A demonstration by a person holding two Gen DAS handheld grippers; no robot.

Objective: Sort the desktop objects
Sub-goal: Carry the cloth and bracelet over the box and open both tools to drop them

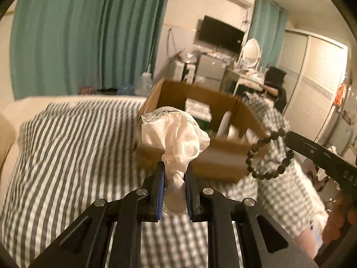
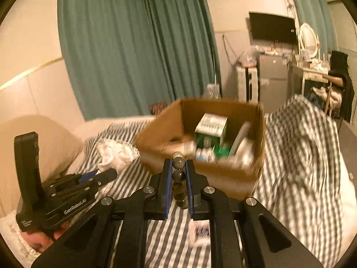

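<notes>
My left gripper (image 1: 175, 168) is shut on the twisted end of a white lace-trimmed cloth (image 1: 176, 134), held in the air in front of an open cardboard box (image 1: 223, 160). The right gripper (image 1: 287, 134) comes in from the right with a dark bead bracelet (image 1: 270, 154) dangling from it. In the right wrist view my right gripper (image 2: 178, 164) is shut on the bead bracelet (image 2: 178, 176), just before the box (image 2: 169, 120). The left gripper (image 2: 104, 172) holds the cloth (image 2: 116, 154) at lower left.
The box stands on a grey-striped bed (image 2: 131, 178) and holds a green-and-white carton (image 2: 212, 127) and white round items (image 2: 243, 143). A checked duvet (image 2: 301, 147) humps up at its right. A small white card (image 2: 199, 232) lies on the bed. Teal curtains (image 2: 125, 44) hang behind.
</notes>
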